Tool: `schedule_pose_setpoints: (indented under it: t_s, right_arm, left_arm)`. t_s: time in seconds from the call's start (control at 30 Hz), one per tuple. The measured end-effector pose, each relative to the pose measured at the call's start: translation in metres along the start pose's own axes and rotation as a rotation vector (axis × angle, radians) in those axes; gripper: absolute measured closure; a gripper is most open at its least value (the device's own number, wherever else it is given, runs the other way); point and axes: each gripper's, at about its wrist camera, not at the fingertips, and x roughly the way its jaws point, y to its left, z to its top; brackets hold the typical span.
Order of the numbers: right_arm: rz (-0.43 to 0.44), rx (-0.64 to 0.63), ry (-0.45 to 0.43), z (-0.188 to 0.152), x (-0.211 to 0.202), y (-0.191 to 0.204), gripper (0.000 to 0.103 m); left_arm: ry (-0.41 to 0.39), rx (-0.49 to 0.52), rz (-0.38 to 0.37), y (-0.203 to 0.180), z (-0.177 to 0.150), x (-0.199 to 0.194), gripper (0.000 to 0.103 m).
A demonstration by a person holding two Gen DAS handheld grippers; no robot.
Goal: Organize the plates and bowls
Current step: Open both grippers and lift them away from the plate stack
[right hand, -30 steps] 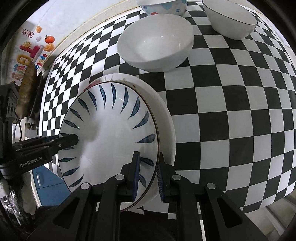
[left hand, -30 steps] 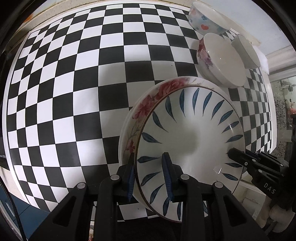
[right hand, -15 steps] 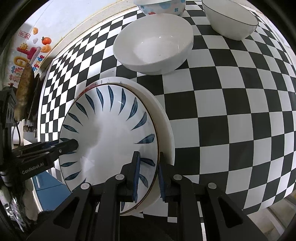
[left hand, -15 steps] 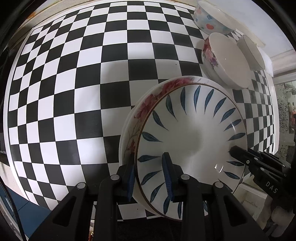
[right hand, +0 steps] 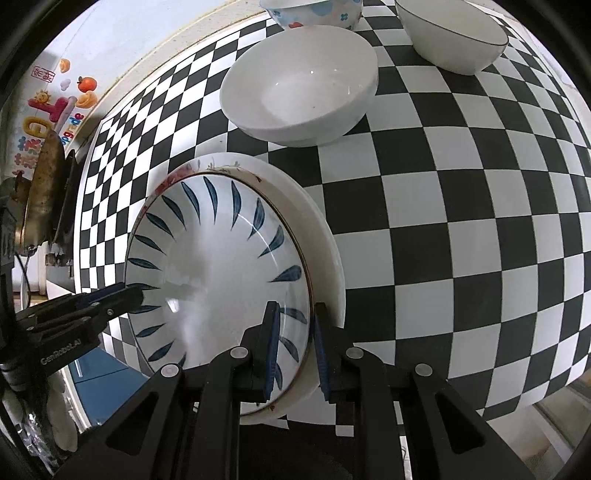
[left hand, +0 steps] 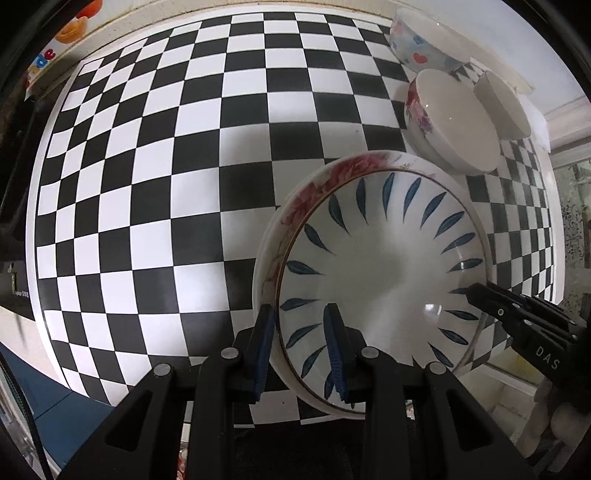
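A blue-leaf plate (left hand: 384,266) (right hand: 218,273) is stacked in a red-flower plate (left hand: 314,184) (right hand: 325,251) at the near edge of the checkered table. My left gripper (left hand: 301,350) is shut on the left rims of both plates. My right gripper (right hand: 295,347) is shut on their right rims. Each gripper shows in the other's view: the right one in the left wrist view (left hand: 480,295), the left one in the right wrist view (right hand: 129,295).
A flower-sided white bowl (left hand: 450,122) (right hand: 303,88) stands just beyond the plates. A hearts-patterned bowl (left hand: 421,40) (right hand: 314,11) and a dark-rimmed white bowl (left hand: 502,107) (right hand: 450,37) stand behind it. Checkered table (left hand: 166,166) stretches left; a pan (right hand: 40,192) lies off its left edge.
The stacked plates, held by both grippers, have shifted slightly toward the bowls; the bowls sit lower and nearer in both views. The grips have not changed.
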Motion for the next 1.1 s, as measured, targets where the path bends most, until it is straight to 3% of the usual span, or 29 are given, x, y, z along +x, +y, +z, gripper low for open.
schedule_pose_setpoints:
  t_s: [0.27, 0.63, 1.03, 1.07, 1.1]
  right_arm:
    - [-0.091, -0.044, -0.092, -0.016, -0.068, 0.023, 0.082]
    - [-0.115, -0.091, -0.23, -0.063, -0.185, 0.073, 0.082]
    - [-0.103, -0.122, -0.276, -0.107, -0.232, 0.113, 0.082]
    - [-0.102, -0.123, -0.278, -0.108, -0.233, 0.115, 0.08]
    - [-0.099, -0.124, -0.28, -0.11, -0.235, 0.118, 0.071]
  left_arm:
    - [-0.079, 0.013, 0.0, -0.001, -0.017, -0.06, 0.078]
    - [-0.166, 0.067, -0.046, -0.01, -0.052, -0.143, 0.078]
    - [-0.24, 0.104, -0.029, -0.013, -0.095, -0.197, 0.078]
    - [-0.248, 0.106, -0.024, -0.013, -0.096, -0.199, 0.077]
    - [-0.258, 0.103, -0.02, -0.011, -0.098, -0.202, 0.075]
